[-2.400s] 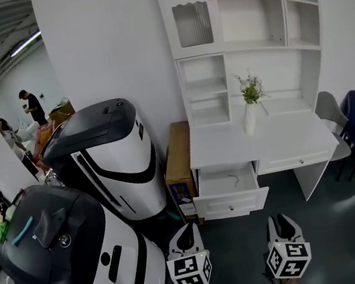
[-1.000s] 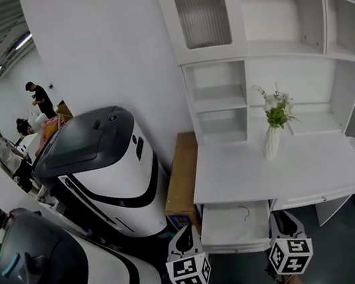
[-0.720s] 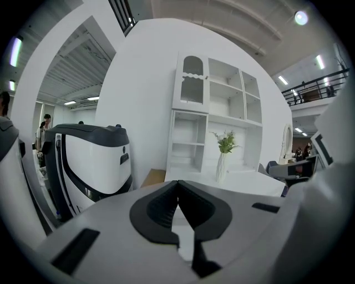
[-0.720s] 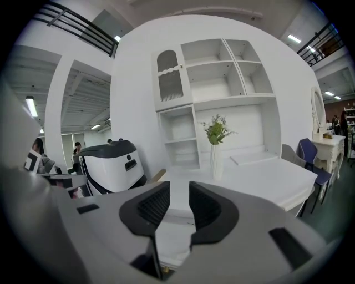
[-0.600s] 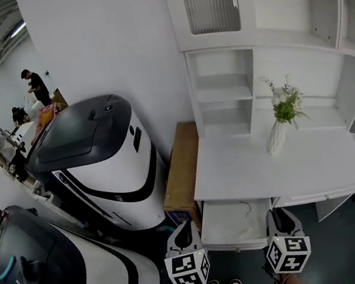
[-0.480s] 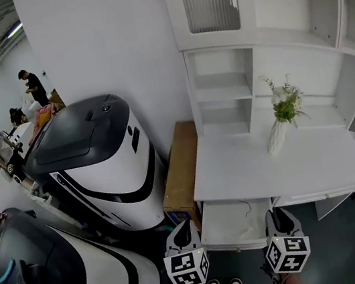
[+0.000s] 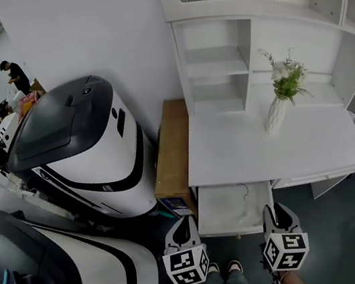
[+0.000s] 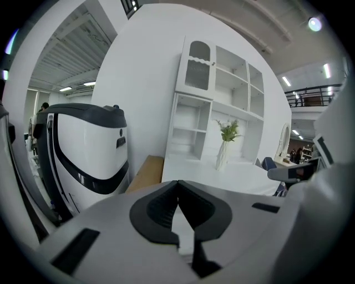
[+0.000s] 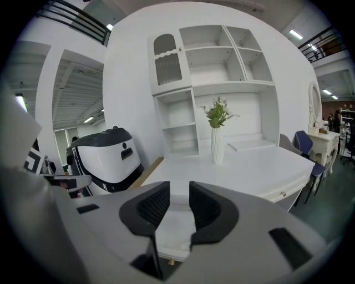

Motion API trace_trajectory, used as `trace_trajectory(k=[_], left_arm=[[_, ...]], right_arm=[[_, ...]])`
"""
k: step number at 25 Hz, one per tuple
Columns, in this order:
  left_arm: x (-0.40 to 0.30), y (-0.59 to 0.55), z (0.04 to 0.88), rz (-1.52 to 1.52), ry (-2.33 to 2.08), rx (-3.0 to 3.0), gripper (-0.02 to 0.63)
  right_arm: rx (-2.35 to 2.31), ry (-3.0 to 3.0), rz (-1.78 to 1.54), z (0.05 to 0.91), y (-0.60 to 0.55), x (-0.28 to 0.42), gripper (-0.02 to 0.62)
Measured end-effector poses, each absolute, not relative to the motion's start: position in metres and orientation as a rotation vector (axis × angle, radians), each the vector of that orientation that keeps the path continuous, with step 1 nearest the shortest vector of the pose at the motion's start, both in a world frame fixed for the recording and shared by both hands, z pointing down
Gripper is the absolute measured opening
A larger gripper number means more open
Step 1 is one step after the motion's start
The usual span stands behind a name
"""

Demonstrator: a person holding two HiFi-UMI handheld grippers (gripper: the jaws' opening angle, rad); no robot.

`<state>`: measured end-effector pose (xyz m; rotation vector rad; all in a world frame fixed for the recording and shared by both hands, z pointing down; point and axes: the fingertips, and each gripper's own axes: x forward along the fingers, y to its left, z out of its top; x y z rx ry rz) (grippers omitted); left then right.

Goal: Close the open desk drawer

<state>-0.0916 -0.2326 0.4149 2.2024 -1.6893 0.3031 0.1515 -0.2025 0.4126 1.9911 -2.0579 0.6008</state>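
Head view: we have stepped nearer. The open drawer (image 7: 233, 208) under the white counter (image 7: 261, 154) now lies just ahead of the left tongs (image 7: 183, 221) and right tongs (image 7: 275, 208), not yet pushed. It holds only a thin dark curl (image 7: 243, 191). A vase (image 7: 276, 114) holds green sprigs.

Left gripper view: the tongs (image 8: 178, 183) are pinched together, empty.

Right gripper view: the tongs (image 9: 179, 191) are narrowly apart and empty, with the drawer (image 9: 176, 224) beyond.

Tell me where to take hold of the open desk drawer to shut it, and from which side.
Its front panel, near the small knob. The drawer stands pulled out toward the person, so come from the front and press it straight in; a flat push should do.
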Motion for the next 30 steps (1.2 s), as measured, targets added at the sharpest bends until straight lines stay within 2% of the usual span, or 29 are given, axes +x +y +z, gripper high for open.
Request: trace_trajectory(k=[14, 30], left_arm=[[-0.105, -0.187, 0.554, 0.569, -1.486, 2.071, 0.017], [-0.132, -0.188, 0.582, 0.634, -1.477, 2.045, 0.018]], right_arm=[[1.908, -1.840, 0.834, 0.536, -0.150, 0.130, 0.115], [1.881, -1.772, 0.880, 0.587, -0.134, 0.106, 0.117]])
